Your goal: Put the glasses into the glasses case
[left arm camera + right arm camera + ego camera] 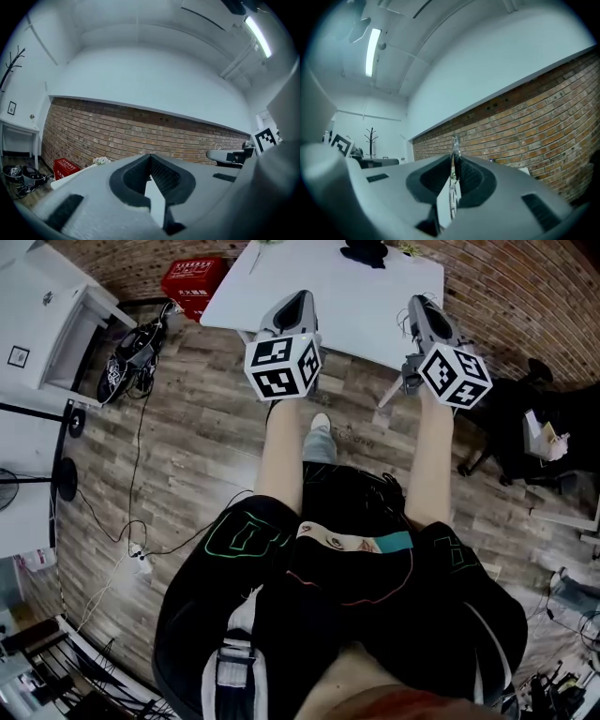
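Observation:
In the head view my two grippers are held out level over the near edge of a white table [347, 306]. My right gripper [419, 301] is shut on a pair of thin clear glasses [453, 197]. They show edge-on between the pads in the right gripper view, and their tip sticks out past the right gripper [453, 157]. A pale thin arm of the glasses [394, 393] hangs below that gripper. My left gripper [302, 296] is shut, and the left gripper [150, 157] has nothing between its touching tips. A black object [364, 253], maybe the case, lies at the table's far edge.
A red crate [192, 282] stands on the floor left of the table. A bag with cables [131, 357] lies on the wooden floor. A white desk [47, 315] is at the far left, a black chair [525, 418] at the right. A brick wall [140, 136] is behind.

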{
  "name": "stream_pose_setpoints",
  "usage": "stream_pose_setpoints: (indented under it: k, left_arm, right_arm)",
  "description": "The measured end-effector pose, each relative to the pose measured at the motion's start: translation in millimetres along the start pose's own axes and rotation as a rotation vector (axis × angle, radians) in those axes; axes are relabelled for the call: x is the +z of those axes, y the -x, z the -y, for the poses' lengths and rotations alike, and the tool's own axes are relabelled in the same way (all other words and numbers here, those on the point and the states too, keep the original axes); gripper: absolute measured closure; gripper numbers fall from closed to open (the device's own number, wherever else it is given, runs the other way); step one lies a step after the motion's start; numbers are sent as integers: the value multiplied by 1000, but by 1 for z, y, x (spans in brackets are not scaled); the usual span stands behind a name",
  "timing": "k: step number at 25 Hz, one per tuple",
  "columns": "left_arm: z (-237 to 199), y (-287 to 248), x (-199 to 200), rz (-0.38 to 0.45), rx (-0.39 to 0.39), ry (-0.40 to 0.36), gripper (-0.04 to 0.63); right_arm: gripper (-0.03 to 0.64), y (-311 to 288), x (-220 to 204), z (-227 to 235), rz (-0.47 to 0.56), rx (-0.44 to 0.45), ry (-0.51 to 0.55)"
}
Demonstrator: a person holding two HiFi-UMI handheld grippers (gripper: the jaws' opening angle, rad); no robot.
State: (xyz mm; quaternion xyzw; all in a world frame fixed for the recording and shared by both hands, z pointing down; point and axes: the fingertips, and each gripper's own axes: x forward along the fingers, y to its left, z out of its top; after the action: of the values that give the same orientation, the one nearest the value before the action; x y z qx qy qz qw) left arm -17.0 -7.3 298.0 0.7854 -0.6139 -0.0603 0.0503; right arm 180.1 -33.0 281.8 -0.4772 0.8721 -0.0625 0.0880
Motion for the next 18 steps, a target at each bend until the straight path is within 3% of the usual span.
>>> stream_pose_setpoints:
  k: [11, 18]
  left_arm:
    - [-66, -104, -22, -47, 1, 86, 597]
    - [-100, -180, -46, -125, -25, 110, 597]
  right_arm:
    - [581, -116, -15, 31, -75, -20, 23]
    - [580, -183, -35, 70, -129, -74, -10]
